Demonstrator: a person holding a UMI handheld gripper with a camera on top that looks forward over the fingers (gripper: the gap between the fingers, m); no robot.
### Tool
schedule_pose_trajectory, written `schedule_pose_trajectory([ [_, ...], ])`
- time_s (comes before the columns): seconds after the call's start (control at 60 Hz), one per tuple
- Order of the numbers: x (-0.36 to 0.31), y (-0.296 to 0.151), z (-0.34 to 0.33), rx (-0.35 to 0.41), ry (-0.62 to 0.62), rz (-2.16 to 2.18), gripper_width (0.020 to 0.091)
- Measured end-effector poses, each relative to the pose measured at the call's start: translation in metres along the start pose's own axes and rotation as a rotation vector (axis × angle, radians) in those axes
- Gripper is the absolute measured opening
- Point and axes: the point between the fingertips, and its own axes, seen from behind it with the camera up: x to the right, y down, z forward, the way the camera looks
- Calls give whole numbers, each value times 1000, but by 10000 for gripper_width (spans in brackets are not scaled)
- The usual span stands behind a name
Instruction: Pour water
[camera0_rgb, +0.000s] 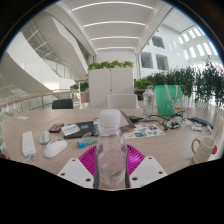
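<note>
A clear plastic water bottle (111, 150) stands upright between my two fingers, its cap level with the far table clutter. Both magenta pads (88, 158) press against its sides, so my gripper (111, 168) is shut on the bottle. The bottle's base is hidden below the fingers. A white mug (207, 148) stands on the table to the right of the bottle, beyond the right finger.
On the wooden table (60, 160) lie a white remote-like object (28, 145) and a white mouse (55, 148) at the left. Papers and small items (150, 130) clutter the middle. A white cabinet topped with plants (110, 82) stands behind, with green plants (190, 85) at the right.
</note>
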Motion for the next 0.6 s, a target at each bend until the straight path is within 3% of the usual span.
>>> schedule_pose_trajectory([
  [0.017,0,0,0,0,-1,2,326],
  [0.183,1,-4,-2,-55,-43,79,326],
  [0.317,49,-73,-23,4,-57,337,326],
  [0.4,103,-101,-35,34,-72,648,326],
  [0.483,147,-109,-53,14,-117,1063,325],
  [0.5,153,-107,-54,7,-134,1146,288],
  [0.517,158,-107,-56,0,-154,1229,325],
  [0.6,171,-108,-56,-18,-192,1619,324],
])
